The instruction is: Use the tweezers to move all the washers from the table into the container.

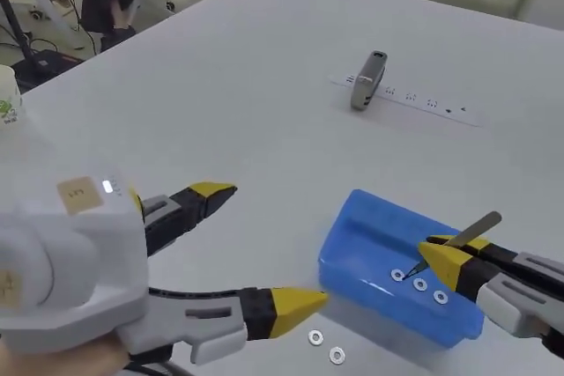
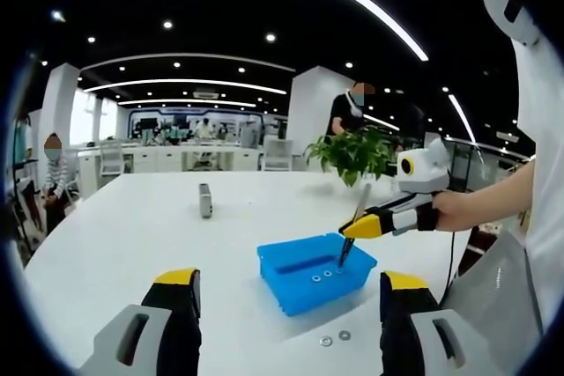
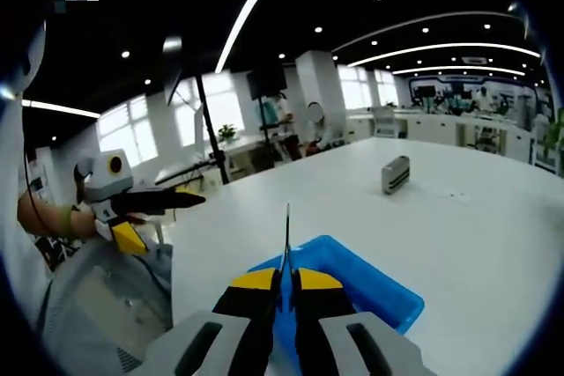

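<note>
Closest to the headset, the left gripper (image 1: 260, 246) sits low at the lower left, a hand under its grey body. Its yellow-tipped jaws point right toward the blue container (image 1: 357, 222) and are spread wide with nothing between them. From the right edge the right gripper (image 1: 441, 257) reaches in over the container, jaws aimed left and pinched together on the tweezers (image 1: 476, 228). In the left gripper view a hand (image 2: 454, 210) holds that gripper level while the tweezers slant steeply down into the container. Their tip meets the leftmost of three washers (image 1: 420, 284) lying on the container floor; whether it has pinched that one I cannot tell. Two more washers (image 1: 315, 337) lie on the white table (image 1: 220, 85), just beside the container's near wall and below the left gripper's lower jaw.
</note>
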